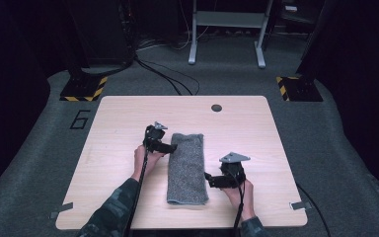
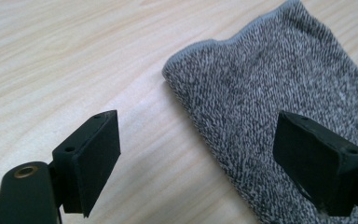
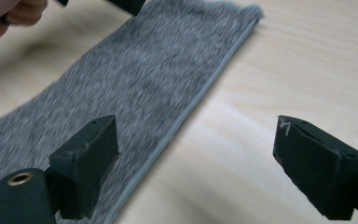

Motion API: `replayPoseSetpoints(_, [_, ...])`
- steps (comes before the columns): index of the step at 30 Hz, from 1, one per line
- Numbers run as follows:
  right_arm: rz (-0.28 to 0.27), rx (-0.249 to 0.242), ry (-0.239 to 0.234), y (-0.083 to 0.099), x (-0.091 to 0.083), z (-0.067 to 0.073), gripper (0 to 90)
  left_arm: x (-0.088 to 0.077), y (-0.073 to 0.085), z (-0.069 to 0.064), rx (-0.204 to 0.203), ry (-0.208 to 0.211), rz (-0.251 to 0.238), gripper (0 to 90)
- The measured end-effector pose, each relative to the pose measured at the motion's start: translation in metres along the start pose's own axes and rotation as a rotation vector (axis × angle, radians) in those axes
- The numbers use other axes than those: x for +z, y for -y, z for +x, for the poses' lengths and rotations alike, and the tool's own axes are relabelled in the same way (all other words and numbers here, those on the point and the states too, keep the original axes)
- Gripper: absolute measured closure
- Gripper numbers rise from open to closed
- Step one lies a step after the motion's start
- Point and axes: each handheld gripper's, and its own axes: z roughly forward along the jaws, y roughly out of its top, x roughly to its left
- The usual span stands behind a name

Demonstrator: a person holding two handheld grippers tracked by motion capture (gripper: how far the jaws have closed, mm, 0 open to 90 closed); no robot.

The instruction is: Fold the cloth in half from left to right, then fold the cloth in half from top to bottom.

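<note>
one folded grey towel [image 1: 186,167] on one table [image 1: 113,128]; both grippers' fingers [image 2: 93,158] spread apart, holding nothing.

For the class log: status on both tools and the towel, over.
Left tool open, over towel's far left edge. Right tool open, by its near right edge. Towel folded, flat on table. Nothing obstructing.

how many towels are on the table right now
1: a grey folded towel lies mid-table, between the left hand-held gripper and the right hand-held gripper.
</note>
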Motion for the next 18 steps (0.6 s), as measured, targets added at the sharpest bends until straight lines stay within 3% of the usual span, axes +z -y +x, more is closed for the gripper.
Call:
replayPoseSetpoints(10, [0.049,-0.012,0.008,-0.045,0.043,-0.022,14.9,0.005,-0.007,0.007,-0.037,0.005,-0.012,15.3])
replayPoseSetpoints(18, [0.081,0.034,0.01,-0.067,0.079,-0.035,19.8,0.01,-0.012,0.009,-0.049,0.005,-0.01,16.9])
